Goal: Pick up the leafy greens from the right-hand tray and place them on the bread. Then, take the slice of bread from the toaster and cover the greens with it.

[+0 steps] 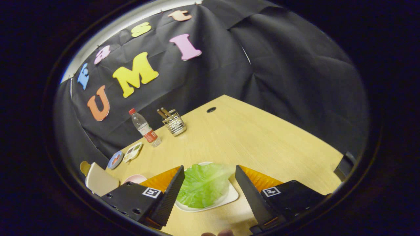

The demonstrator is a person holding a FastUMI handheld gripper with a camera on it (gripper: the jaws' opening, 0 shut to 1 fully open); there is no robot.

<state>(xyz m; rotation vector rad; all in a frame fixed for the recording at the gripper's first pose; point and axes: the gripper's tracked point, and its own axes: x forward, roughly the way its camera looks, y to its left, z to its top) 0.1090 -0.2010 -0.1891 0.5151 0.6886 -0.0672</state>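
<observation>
A green lettuce leaf (203, 183) lies on a white tray (231, 196) on the wooden table. My gripper (210, 178) hangs open over it, one finger on each side of the leaf, with the leaf and tray showing in the gap between them. Neither finger touches the leaf as far as I can see. To the left, past the left finger, stands a cream-coloured toaster (98, 180) with something tan sticking up at its far end, and a pink plate (135, 179) lies partly hidden behind the finger.
A water bottle (146, 128) and a wire holder with utensils (174, 123) stand at the table's back left. Two small flat items (126, 154) lie near the toaster. A cable hole (211, 109) sits at the far edge; bare tabletop (262, 141) stretches to the right.
</observation>
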